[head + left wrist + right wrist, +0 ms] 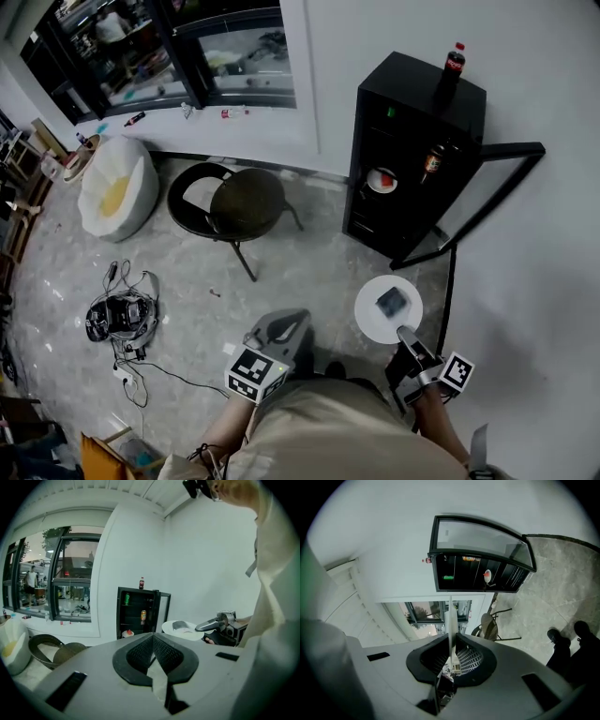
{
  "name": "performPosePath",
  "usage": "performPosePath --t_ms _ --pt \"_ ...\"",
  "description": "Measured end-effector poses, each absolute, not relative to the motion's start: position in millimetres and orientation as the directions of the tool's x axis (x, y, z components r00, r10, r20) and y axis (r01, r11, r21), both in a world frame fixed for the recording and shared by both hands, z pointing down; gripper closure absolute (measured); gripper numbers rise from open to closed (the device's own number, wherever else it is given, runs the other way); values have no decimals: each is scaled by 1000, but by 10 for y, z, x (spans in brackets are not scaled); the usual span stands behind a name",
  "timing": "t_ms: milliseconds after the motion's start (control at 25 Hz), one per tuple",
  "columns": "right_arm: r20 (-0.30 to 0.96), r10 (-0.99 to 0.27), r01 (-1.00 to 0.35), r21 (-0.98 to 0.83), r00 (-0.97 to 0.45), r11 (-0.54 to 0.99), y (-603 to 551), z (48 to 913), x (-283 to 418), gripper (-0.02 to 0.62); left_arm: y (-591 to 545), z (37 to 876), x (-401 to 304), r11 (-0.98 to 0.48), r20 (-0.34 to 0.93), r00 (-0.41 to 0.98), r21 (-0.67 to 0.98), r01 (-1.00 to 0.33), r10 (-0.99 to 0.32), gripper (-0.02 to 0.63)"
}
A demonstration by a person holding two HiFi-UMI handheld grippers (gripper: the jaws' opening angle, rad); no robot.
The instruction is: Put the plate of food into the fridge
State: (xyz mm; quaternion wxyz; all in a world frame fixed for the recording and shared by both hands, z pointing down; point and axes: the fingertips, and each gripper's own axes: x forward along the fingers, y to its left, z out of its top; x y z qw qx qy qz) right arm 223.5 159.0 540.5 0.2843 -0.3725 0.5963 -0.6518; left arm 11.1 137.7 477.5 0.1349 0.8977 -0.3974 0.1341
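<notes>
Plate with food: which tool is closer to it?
Right. The right tool is shut on the rim of the plate; the left tool is off to its left, not touching.

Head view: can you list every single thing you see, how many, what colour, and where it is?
fridge: one, black, against the wall, door open
cola bottle: one, dark with a red cap, on top of the fridge
green can: one, green, upper fridge shelf
orange can: one, orange, middle fridge shelf
small plate: one, white with something red on it, inside the fridge
plate: one, white, held out before the fridge
food: one piece, grey, on the plate
chair: one, dark, near the window
beanbag: one, white and yellow, floor at left
cables: one tangle, black, floor
left gripper: one, grey, shut, empty
right gripper: one, grey, shut on the plate
</notes>
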Motion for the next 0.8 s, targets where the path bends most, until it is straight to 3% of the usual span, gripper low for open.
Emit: performPosePath --t_ms 800 --pt "179 -875 -108 -983 -450 -145 734 5235 1904 565 287 4766 -284 -711 296 727 180 -680 -620 598"
